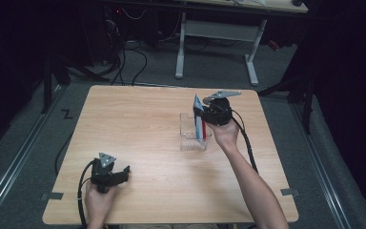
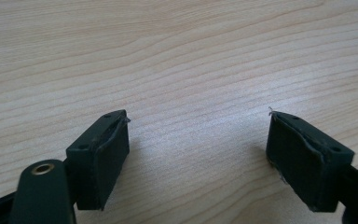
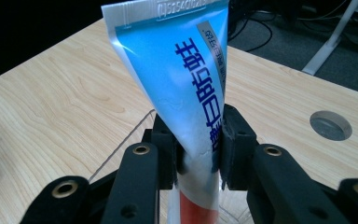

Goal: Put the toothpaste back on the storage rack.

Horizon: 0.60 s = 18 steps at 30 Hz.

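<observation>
Two grippers, one toothpaste tube, one clear box.
Nearest, well short of the box, left gripper rests spread and empty; beyond, right gripper pinches the tube upright in the box. Risk: the thin box tipping if the tube drags its wall.

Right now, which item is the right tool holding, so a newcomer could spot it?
Start at the wooden table; right of its middle stands a clear plastic box. Upright over it, the right tool is shut on a toothpaste tube: blue and white, red lower end, crimped end up.
</observation>
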Tool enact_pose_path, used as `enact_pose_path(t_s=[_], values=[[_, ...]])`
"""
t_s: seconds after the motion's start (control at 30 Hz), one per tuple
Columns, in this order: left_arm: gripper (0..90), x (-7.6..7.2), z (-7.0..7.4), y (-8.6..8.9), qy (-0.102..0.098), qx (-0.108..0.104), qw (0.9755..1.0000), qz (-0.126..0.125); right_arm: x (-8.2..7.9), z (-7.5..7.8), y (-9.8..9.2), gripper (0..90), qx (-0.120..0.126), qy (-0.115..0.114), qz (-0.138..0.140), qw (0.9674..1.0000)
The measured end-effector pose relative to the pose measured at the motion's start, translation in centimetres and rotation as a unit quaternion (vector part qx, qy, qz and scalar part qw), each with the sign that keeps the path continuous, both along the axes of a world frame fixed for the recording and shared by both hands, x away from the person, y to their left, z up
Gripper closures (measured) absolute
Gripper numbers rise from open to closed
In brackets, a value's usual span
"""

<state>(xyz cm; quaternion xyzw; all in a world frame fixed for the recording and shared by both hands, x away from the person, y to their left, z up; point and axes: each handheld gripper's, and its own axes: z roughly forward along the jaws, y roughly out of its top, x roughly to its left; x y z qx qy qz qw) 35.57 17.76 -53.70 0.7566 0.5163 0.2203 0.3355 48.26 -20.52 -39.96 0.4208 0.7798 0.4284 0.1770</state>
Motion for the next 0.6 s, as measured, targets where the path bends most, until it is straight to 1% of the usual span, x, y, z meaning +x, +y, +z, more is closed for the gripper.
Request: enact_pose_path(t_s=[0.03,0.07,0.23,0.27,0.4,0.6], values=[[21.4,0.0,0.0,0.0,0.000,0.000,1.0000,0.000,0.0,0.0,-0.1,71.4,0.001,0.002,-0.001,1.0000],[21.4,0.0,0.0,0.0,-0.001,0.000,1.0000,0.000,0.0,-0.1,-0.2,71.3,0.003,0.000,-0.001,1.0000],[21.4,0.0,0.0,0.0,0.000,-0.001,1.0000,0.000,-0.1,-0.6,-0.6,71.3,0.008,0.011,-0.010,0.9999],[21.4,0.0,0.0,0.0,-0.001,-0.001,1.0000,0.001,-0.2,-0.7,-0.7,71.3,0.008,0.009,-0.010,0.9999],[21.4,0.0,0.0,0.0,0.000,0.000,1.0000,0.000,-0.3,-0.9,-1.2,71.2,0.018,0.014,-0.014,0.9996],[21.4,0.0,0.0,0.0,-0.001,0.000,1.0000,0.000,-0.3,-0.9,-1.3,71.0,0.017,0.018,-0.012,0.9996]])
